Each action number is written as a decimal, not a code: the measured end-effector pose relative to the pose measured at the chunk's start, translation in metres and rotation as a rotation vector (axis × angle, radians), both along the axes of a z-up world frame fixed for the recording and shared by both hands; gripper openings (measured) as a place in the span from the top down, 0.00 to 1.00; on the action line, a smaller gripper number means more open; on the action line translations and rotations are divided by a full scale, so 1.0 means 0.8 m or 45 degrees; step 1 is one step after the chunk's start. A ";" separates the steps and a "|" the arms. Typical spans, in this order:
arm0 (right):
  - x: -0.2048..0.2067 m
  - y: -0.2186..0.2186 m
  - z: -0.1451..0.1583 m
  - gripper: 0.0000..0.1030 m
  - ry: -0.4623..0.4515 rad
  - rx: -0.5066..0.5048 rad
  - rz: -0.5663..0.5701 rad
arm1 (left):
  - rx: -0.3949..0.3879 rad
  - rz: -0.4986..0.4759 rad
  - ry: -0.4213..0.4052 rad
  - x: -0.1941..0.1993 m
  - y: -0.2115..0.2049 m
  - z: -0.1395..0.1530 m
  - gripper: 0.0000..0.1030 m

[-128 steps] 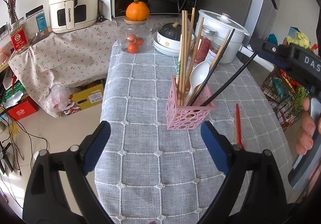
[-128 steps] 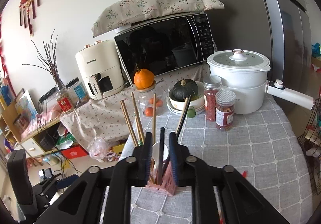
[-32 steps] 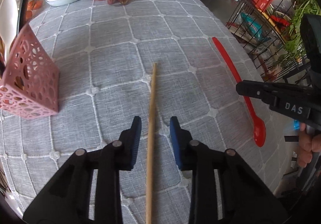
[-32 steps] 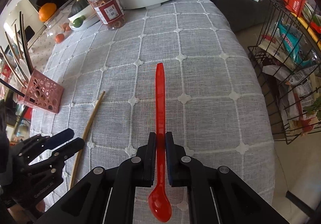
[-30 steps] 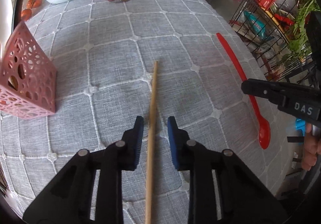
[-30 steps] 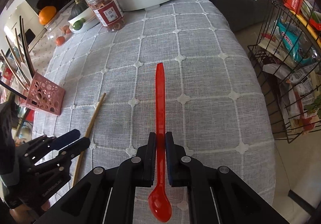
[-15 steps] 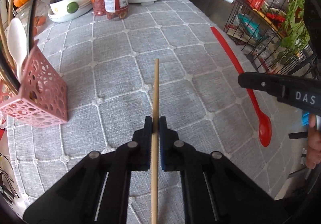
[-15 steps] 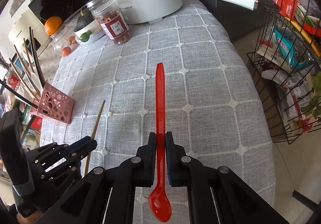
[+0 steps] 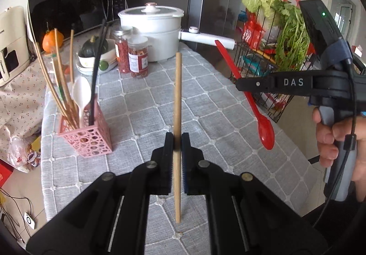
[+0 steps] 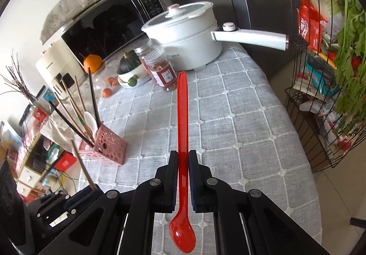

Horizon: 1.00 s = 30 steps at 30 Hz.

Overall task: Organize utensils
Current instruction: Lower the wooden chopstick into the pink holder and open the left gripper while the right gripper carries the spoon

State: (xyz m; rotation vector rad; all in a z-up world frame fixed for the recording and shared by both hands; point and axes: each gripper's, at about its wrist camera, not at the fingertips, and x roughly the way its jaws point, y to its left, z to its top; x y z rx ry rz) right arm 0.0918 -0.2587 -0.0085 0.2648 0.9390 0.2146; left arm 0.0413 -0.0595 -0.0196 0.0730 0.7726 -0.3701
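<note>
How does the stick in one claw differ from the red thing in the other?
The wooden chopstick is plain, tan and straight; the red spoon is glossy plastic ending in a bowl. The left gripper holds the chopstick, the right gripper the spoon. Both are long, thin and lifted off the tablecloth.

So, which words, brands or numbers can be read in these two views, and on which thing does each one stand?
"DAS": on the side of the right tool, which is shut on the red spoon.
White air fryer: a brand word, too small to read.
White pot: small print near its base, blurred.
Spice jar label: characters, not readable.
Microwave keypad: digits, too blurred.
</note>
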 end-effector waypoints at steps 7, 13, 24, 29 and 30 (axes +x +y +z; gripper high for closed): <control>-0.016 0.018 0.035 0.92 -0.138 0.053 -0.001 | -0.078 0.062 -0.176 -0.027 0.043 0.050 0.93; -0.015 0.039 0.046 0.91 -0.204 0.081 0.004 | -0.150 0.214 -0.392 -0.035 0.088 0.096 0.93; -0.007 0.065 0.040 0.91 -0.197 0.097 0.029 | -0.098 0.510 -0.635 0.008 0.136 0.088 0.93; -0.006 0.067 0.039 0.91 -0.216 0.092 0.018 | -0.074 0.514 -0.608 0.034 0.131 0.069 0.93; -0.006 0.067 0.039 0.91 -0.217 0.091 0.018 | -0.076 0.520 -0.587 0.040 0.131 0.064 0.93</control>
